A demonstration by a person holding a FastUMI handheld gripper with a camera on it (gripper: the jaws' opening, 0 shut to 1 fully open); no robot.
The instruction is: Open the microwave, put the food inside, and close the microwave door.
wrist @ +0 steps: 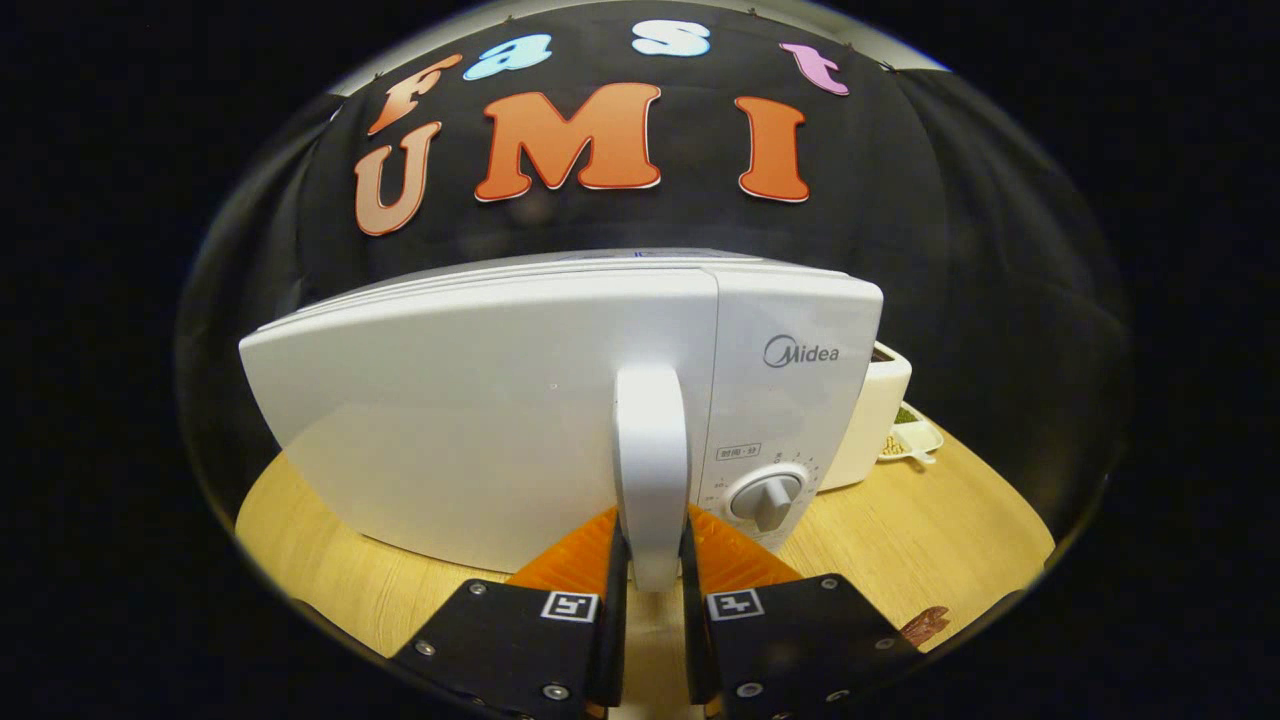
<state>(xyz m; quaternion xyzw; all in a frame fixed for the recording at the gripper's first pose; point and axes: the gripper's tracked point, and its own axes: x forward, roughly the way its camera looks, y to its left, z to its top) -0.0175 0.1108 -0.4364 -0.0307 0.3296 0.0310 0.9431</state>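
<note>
A white microwave (480, 400) stands on the wooden table (900, 540), straight ahead of me. Its door is closed, flush with the control panel and its knob (766, 497) on the right. The upright white door handle (651, 470) sits between my fingers, and both fingers press on its sides. My gripper (652, 545) is shut on that handle. A small white dish of food (910, 440) lies on the table to the right of the microwave, behind a white box.
A white box-shaped appliance (872, 420) stands close against the microwave's right side. A small brown thing (925, 625) lies on the table to the right of my fingers. The black cloth wall hangs behind the microwave.
</note>
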